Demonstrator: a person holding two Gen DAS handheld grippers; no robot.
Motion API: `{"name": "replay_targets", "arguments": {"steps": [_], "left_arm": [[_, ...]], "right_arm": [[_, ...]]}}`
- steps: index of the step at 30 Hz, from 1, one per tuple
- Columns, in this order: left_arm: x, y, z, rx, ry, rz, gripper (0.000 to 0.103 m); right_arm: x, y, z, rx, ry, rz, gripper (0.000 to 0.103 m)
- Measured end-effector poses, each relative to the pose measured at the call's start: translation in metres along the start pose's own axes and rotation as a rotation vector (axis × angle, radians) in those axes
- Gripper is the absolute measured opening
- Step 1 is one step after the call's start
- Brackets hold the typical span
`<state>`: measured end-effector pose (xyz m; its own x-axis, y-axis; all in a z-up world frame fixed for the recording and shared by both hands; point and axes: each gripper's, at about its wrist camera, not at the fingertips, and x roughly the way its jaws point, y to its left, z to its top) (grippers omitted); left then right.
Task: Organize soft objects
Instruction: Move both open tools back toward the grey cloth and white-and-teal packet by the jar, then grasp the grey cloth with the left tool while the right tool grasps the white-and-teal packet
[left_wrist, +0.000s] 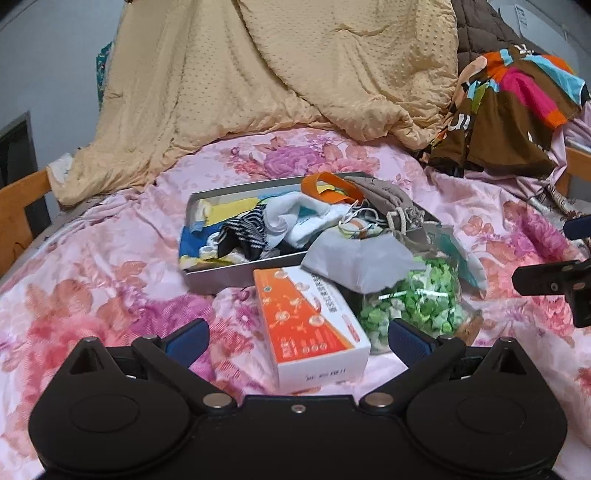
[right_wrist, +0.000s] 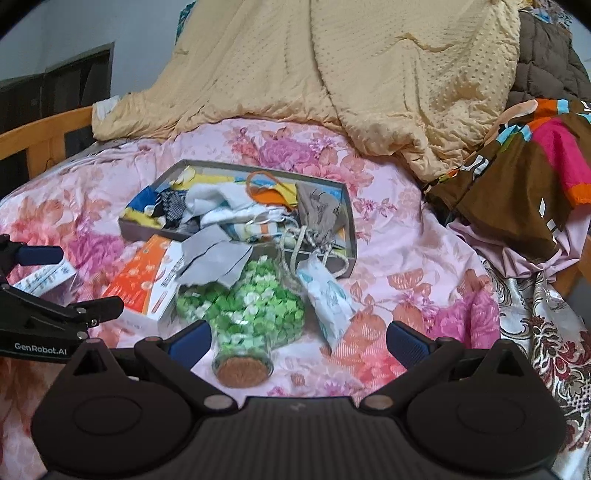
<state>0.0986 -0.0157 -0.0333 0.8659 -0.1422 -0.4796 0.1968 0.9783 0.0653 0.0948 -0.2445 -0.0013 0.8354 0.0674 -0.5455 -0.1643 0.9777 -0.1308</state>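
Pink floral bedspread (left_wrist: 110, 266) covers the bed, with a big tan quilt (left_wrist: 277, 66) heaped at the back and a grey tray (right_wrist: 349, 221) in the middle stuffed with socks and cloths (left_wrist: 258, 225), a few spilling over its near edge. Just in front of the tray lie an orange-and-white box (left_wrist: 310, 325) and a corked glass bottle of green paper stars (right_wrist: 243, 314), touching each other. Both the left hand-held gripper (left_wrist: 297, 338) and right hand-held gripper (right_wrist: 297, 338) hover spread wide, gripping nothing.

"GenRobot.AI" stands in white on the left gripper (right_wrist: 40, 254) body.
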Motion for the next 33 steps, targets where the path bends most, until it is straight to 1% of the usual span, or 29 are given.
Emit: {"name": "replay_targets", "arguments": {"steps": [3,6,8,11,13,16,18,20,24,26,30,32,33], "left_arm": [[0.014,0.002,0.004,-0.003,-0.010,-0.028,0.102],[0.031,0.003,0.009,0.003,-0.016,-0.089,0.102],[0.043,0.004,0.012,-0.002,-0.005,-0.125,0.102],[0.058,0.004,0.018,-0.021,-0.005,-0.164,0.102],[0.066,0.004,0.023,-0.029,-0.010,-0.188,0.102],[0.082,0.005,0.027,-0.049,-0.006,-0.226,0.102],[0.089,0.006,0.027,-0.078,-0.005,-0.273,0.102],[0.094,0.005,0.026,-0.083,-0.002,-0.314,0.102],[0.101,0.000,0.027,-0.067,0.011,-0.357,0.102],[0.105,-0.001,0.027,-0.079,0.026,-0.375,0.102],[0.111,-0.001,0.026,-0.109,0.041,-0.404,0.095],[0.114,0.000,0.026,-0.127,0.041,-0.417,0.090],[0.116,0.000,0.025,-0.134,0.044,-0.424,0.086]], "right_arm": [[0.012,-0.005,0.004,0.012,-0.007,-0.016,0.103],[0.025,-0.014,0.008,0.052,-0.017,-0.017,0.103],[0.033,-0.022,0.010,0.078,-0.033,-0.017,0.103],[0.045,-0.032,0.013,0.112,-0.067,-0.026,0.103],[0.054,-0.036,0.015,0.119,-0.071,-0.040,0.103],[0.071,-0.035,0.015,0.100,-0.050,-0.062,0.103],[0.080,-0.032,0.015,0.089,-0.041,-0.052,0.103],[0.088,-0.029,0.016,0.089,-0.045,-0.033,0.103],[0.106,-0.023,0.017,0.086,-0.056,-0.045,0.103],[0.114,-0.024,0.016,0.097,-0.056,-0.044,0.103],[0.119,-0.033,0.015,0.178,-0.052,-0.031,0.100],[0.118,-0.037,0.014,0.199,-0.050,-0.049,0.098],[0.118,-0.038,0.014,0.208,-0.047,-0.058,0.095]]}}
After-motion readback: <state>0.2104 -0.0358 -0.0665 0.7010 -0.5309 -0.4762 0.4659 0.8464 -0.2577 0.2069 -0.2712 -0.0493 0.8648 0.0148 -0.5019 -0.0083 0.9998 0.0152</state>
